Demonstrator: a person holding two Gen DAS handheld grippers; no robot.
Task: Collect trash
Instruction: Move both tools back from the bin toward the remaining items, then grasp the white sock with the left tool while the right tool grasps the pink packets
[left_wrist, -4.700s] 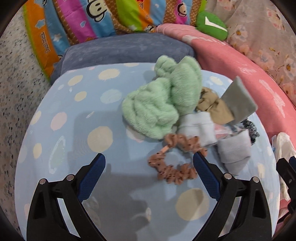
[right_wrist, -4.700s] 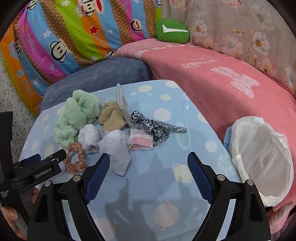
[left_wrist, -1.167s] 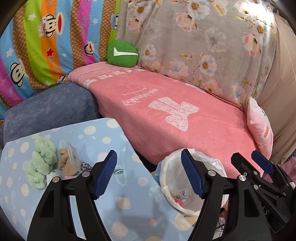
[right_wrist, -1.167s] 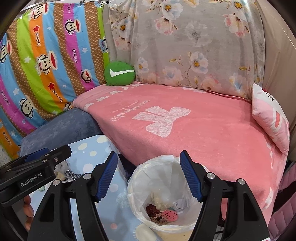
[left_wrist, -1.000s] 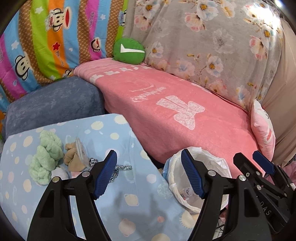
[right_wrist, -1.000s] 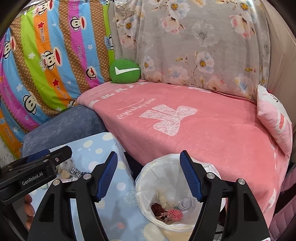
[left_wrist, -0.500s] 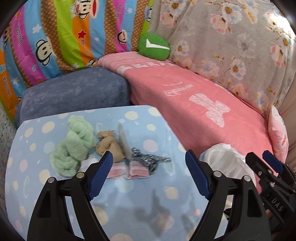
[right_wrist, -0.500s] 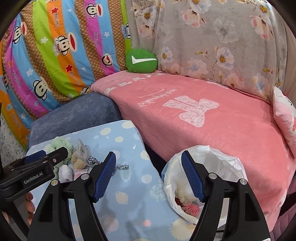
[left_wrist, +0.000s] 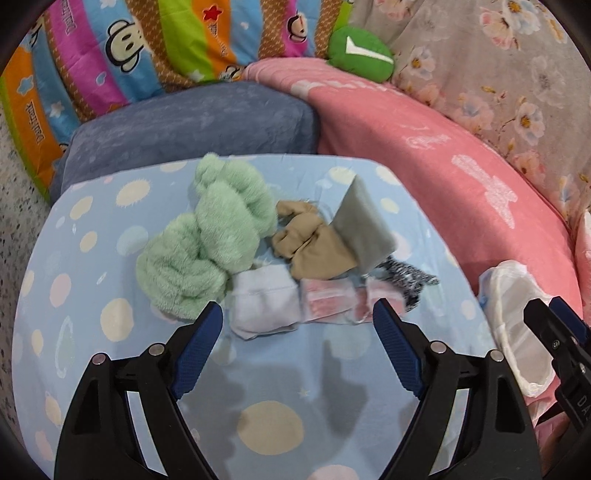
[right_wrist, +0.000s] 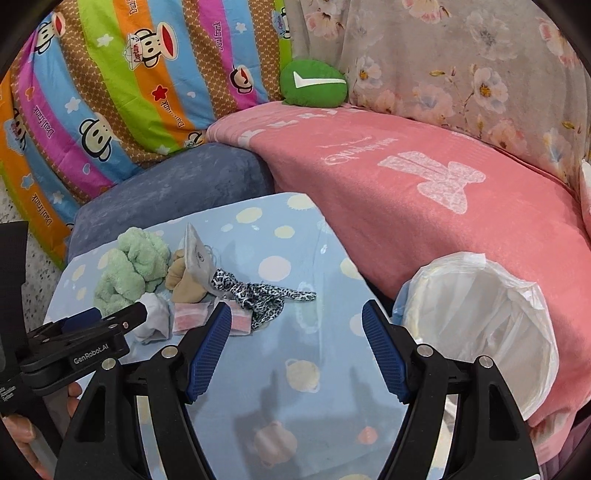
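A pile of soft items lies on the blue spotted table: a green fluffy towel, a tan cloth, a grey pouch, a white sock, a pink packet and a leopard-print band. My left gripper hangs open just in front of the sock and packet, touching nothing. My right gripper is open and empty, above the table between the leopard-print band and the white-lined bin.
A pink-covered sofa runs behind the table and the bin. A blue-grey cushion lies past the pile, and a green round pillow sits at the back. A hand holds the left gripper.
Both grippers have swung left and down, away from the bin and back over the pile. The left jaws stand wider. The orange scrunchie seen on the table earlier is gone from it.
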